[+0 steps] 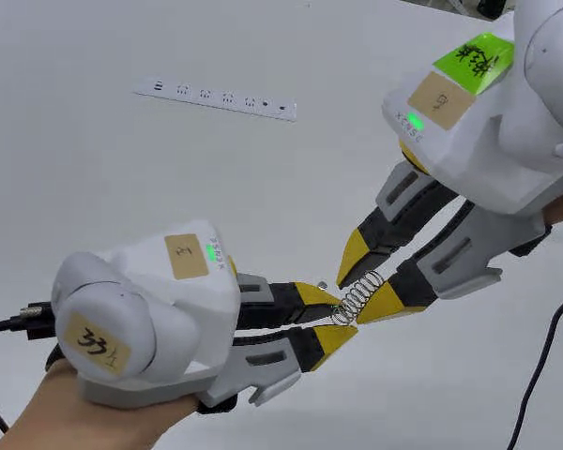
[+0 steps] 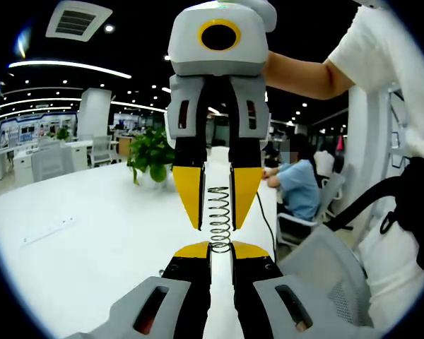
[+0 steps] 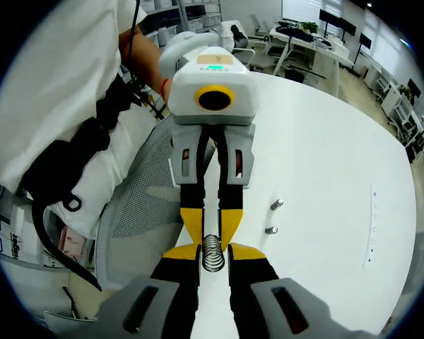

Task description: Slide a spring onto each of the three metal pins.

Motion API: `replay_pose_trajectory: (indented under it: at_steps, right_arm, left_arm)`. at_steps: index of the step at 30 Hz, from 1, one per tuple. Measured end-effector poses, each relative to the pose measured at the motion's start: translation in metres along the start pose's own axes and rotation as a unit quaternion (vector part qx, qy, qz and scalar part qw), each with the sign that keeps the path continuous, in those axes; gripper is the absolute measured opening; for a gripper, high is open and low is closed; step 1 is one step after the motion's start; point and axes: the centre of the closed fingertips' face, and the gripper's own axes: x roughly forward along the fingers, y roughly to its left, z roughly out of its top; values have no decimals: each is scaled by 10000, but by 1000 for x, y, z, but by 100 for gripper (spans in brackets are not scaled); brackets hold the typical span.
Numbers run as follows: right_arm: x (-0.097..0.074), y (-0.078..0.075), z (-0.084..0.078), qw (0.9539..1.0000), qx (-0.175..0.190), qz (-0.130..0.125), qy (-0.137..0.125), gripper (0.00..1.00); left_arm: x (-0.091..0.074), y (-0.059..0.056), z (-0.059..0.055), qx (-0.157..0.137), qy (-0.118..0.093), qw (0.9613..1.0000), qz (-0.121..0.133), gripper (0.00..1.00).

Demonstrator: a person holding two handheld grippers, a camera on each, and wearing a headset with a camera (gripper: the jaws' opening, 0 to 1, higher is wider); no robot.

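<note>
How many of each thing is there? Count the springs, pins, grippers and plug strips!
spring: 1
pins: 2
grippers, left gripper and right gripper: 2
power strip: 1
Total: 6

Spring [image 1: 364,292]: near end is buried b/w the left gripper [image 1: 343,324] jaws' tips, so I can't tell if they pinch the wire itself or sth inside the coils. Coil interior is too small to read in either gripper view. In head view the right gripper [image 1: 350,300] body runs off the top-right edge. The person's hand [image 1: 66,417] is cut by the bottom edge, and a cable [image 1: 544,370] exits bottom right. In right gripper view a pin [image 3: 276,204] and a second pin [image 3: 271,230] on the worktop [image 3: 325,141] are tiny, no detail. Power strip [image 1: 216,97] markings unreadable.
</note>
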Motion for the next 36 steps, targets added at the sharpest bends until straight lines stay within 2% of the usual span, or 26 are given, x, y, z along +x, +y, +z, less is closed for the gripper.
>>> replay_pose_trajectory:
  at_steps: [11,27,36]
  right_arm:
    - [2,4,2,10000,46,77,20,13]
    - [10,6,0,9999,123,110,-10,12]
    - [11,6,-1,9997,190,117,-71,12]
  left_arm:
    - [0,1,-1,6,-36,10000,-26,10]
    - [0,-3,-6,106,73,9999,-110,11]
    - [-1,0,-11,143,139,9998,-65,19]
